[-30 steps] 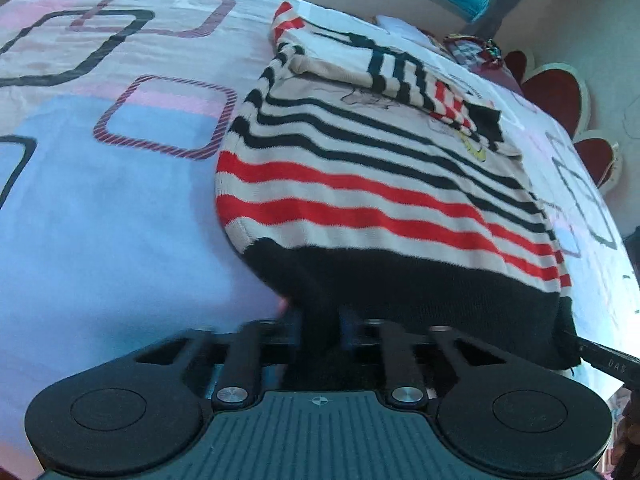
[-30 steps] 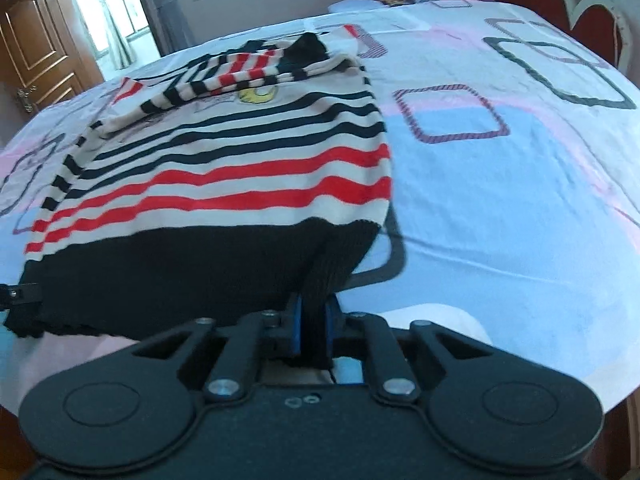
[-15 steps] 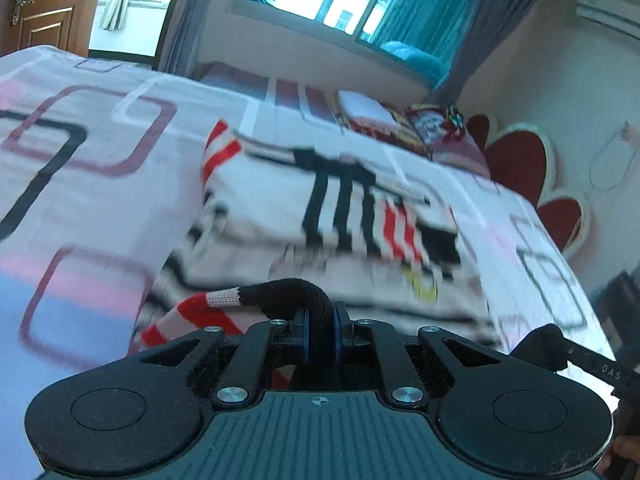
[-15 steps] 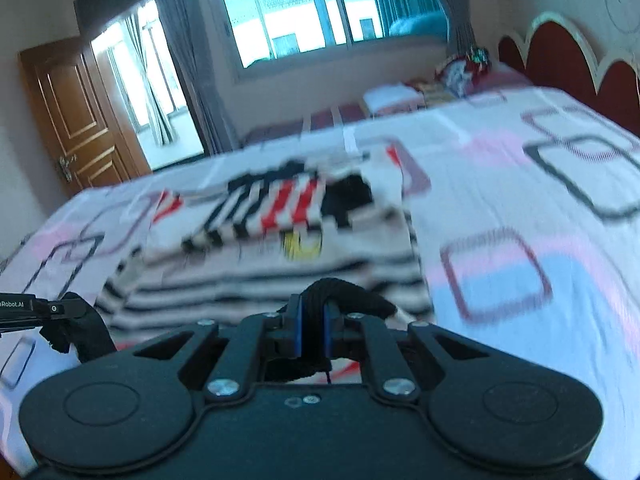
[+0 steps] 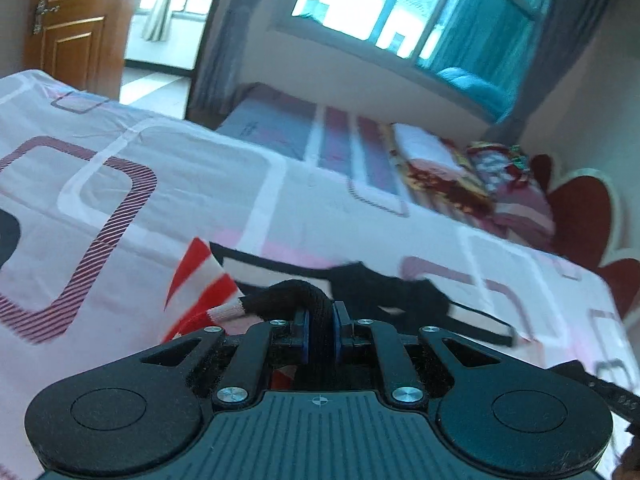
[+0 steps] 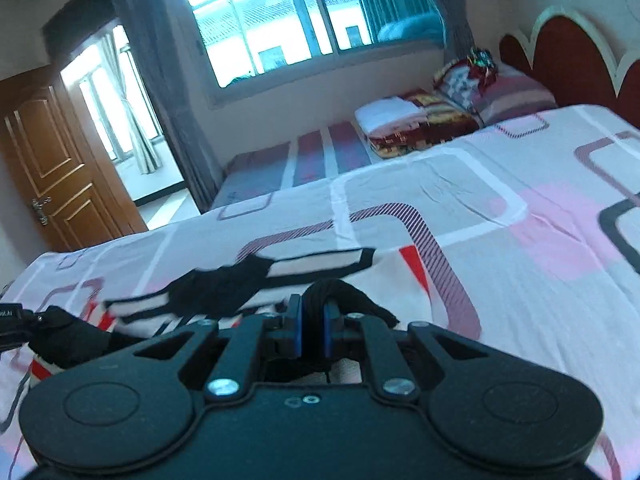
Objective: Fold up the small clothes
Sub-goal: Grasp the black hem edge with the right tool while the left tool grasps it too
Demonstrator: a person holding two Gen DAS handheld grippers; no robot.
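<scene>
While both cameras tilt up toward the window (image 6: 280, 28), sweater (image 5: 208, 280) seen low in frame on the bed (image 5: 140, 200), just ahead of both tools.

Left gripper (image 5: 319, 332): jaws clenched on a black ribbed band of the sweater — band arches up out of the blue pads (image 5: 305, 332) and bends left, ending at a white-and-red striped patch. Red/white striped corner lying on the sheet just left of the band. Black edge of the garment running right across the bed; blurred.

Right gripper (image 6: 313, 330): jaws clenched on the same black knit, fold bunched above the pads (image 6: 297, 332). Striped panel — cream, black, some red — spread flat beyond and to the left. Tip of the other tool visible at far left edge, touching black fabric.

Background: folded bedding (image 6: 416, 120) and pillow (image 6: 468, 76) near the headboard (image 6: 568, 52); wooden door (image 6: 60, 176) at left; curtains (image 6: 160, 80) beside the window.
</scene>
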